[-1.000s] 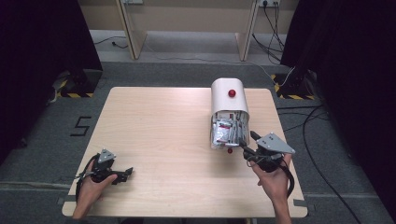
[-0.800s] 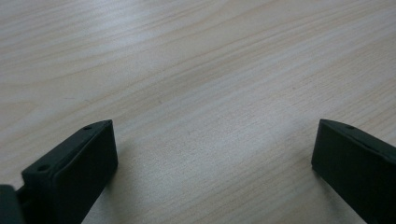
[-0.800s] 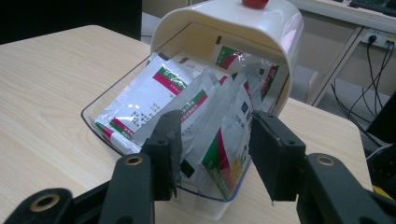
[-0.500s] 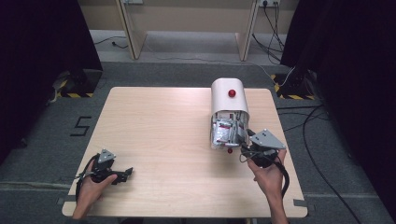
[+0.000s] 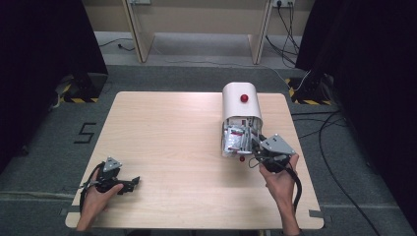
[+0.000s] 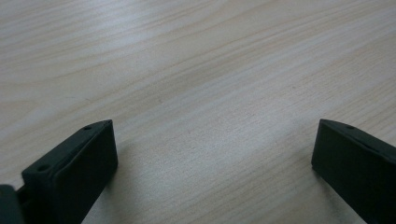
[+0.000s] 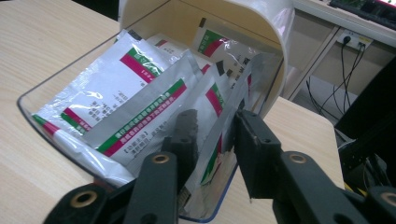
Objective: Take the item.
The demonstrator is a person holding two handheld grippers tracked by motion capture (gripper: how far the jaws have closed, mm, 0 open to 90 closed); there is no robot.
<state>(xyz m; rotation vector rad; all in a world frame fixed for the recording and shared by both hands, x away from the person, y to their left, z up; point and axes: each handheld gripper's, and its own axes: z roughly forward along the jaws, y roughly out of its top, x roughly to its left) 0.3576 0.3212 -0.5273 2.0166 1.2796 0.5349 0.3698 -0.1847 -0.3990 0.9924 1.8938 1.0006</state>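
Note:
A white round-topped container (image 5: 241, 104) with a red knob lies on the table's right side, its clear front flap (image 7: 44, 100) open toward me. Several silver sachets (image 5: 236, 137) with red and green stripes fill the opening. My right gripper (image 5: 255, 145) reaches into that opening from the right. In the right gripper view its jaws (image 7: 217, 133) stand close together, with the edge of a silver sachet (image 7: 212, 105) pinched between them, above the flap's rim. My left gripper (image 5: 133, 183) rests at the near left of the table, open, with bare wood between its fingers (image 6: 74, 163).
The light wooden table (image 5: 167, 132) spreads between the two hands. A small red knob (image 5: 241, 158) sits at the flap's near edge. Cables (image 5: 319, 132) trail over the floor to the right, and wooden furniture legs (image 5: 135, 29) stand beyond the far edge.
My right gripper has moved forward and left into the container's opening, and its jaws now hold a sachet. The left hand has stayed still.

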